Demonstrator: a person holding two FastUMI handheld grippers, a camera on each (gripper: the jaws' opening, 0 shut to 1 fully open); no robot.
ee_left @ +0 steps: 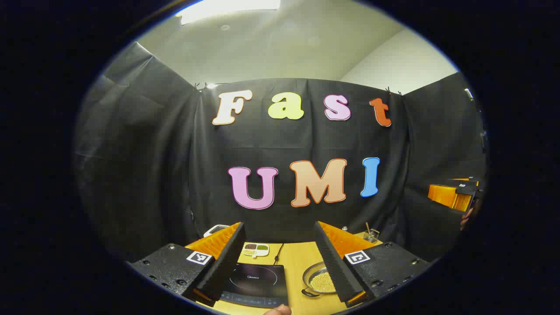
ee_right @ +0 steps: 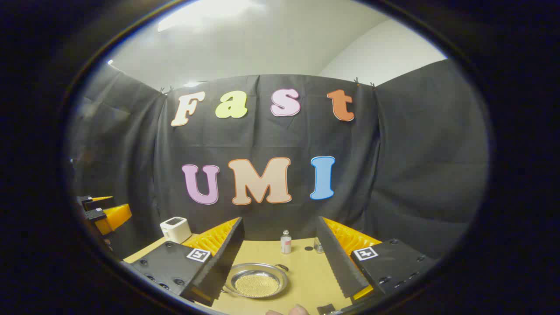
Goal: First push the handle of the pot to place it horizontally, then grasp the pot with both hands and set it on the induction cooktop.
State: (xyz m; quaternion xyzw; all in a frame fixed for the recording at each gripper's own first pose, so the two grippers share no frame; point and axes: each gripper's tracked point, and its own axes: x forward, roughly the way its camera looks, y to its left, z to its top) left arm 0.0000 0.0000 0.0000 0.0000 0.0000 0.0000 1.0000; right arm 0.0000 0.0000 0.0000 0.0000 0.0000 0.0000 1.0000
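Observation:
A shallow steel pot (ee_left: 318, 282) holding yellowish grains sits on the wooden table (ee_left: 297, 262), to the right of the black induction cooktop (ee_left: 256, 284). In the right gripper view the pot (ee_right: 256, 282) lies below and between my fingers, with one small handle (ee_right: 282, 266) at its far right rim. My left gripper (ee_left: 279, 225) stands open, high above the table, nothing between its fingers. My right gripper (ee_right: 280, 219) is open too, also well above the pot. Each gripper appears at the edge of the other's view: the right gripper (ee_left: 455, 194) and the left gripper (ee_right: 103, 212).
A small two-part dish (ee_left: 256, 250) lies behind the cooktop, whose cable runs toward the wall. A white device (ee_right: 176, 229) stands at the table's back left corner. A small bottle (ee_right: 285, 242) stands behind the pot. A wire holder (ee_left: 371, 236) sits at the back right.

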